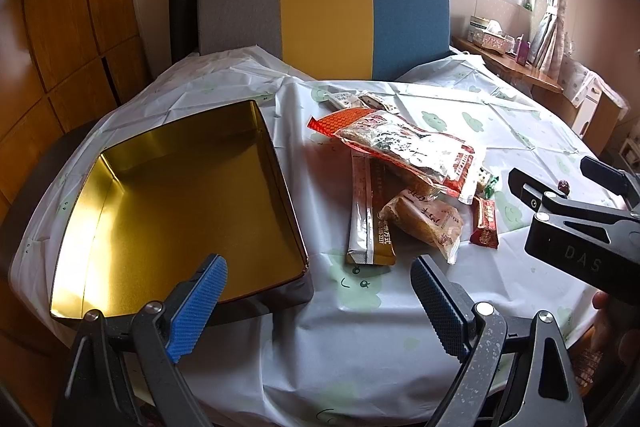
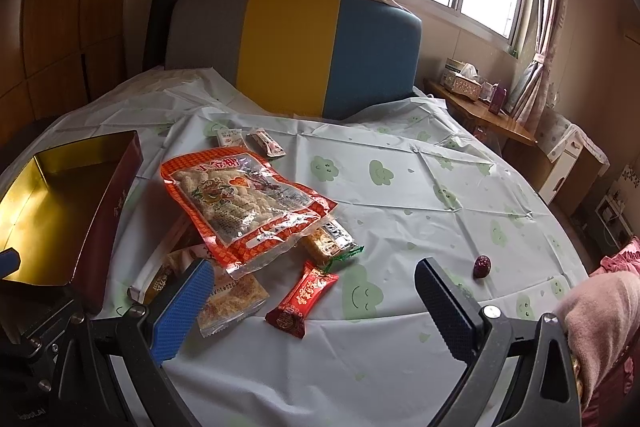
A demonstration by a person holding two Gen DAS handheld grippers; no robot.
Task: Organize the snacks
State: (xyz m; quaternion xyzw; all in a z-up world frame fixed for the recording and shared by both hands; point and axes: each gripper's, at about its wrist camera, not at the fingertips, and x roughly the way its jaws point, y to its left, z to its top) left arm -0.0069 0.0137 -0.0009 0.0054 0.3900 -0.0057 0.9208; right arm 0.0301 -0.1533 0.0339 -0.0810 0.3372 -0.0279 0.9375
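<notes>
The left gripper [image 1: 318,293] hovers with its fingers spread wide, nothing between them, over the white cloud-print tablecloth [image 1: 400,315]. At its ten o'clock sits the open gold-lined rectangular tin [image 1: 180,203]; at one o'clock lies the heap of snack packets, topped by a large orange-and-clear bag [image 2: 244,203]. The right gripper [image 2: 314,301] is likewise splayed (a small red sweet wrapper [image 2: 302,299] lies between its tips).

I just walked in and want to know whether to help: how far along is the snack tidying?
Barely begun. Done: nothing, the gold tin holds no snacks. In hand: nothing, the left gripper and right gripper are both open. Left: the large orange bag, the smaller packets beneath it, the red candy and the stray date.
</notes>
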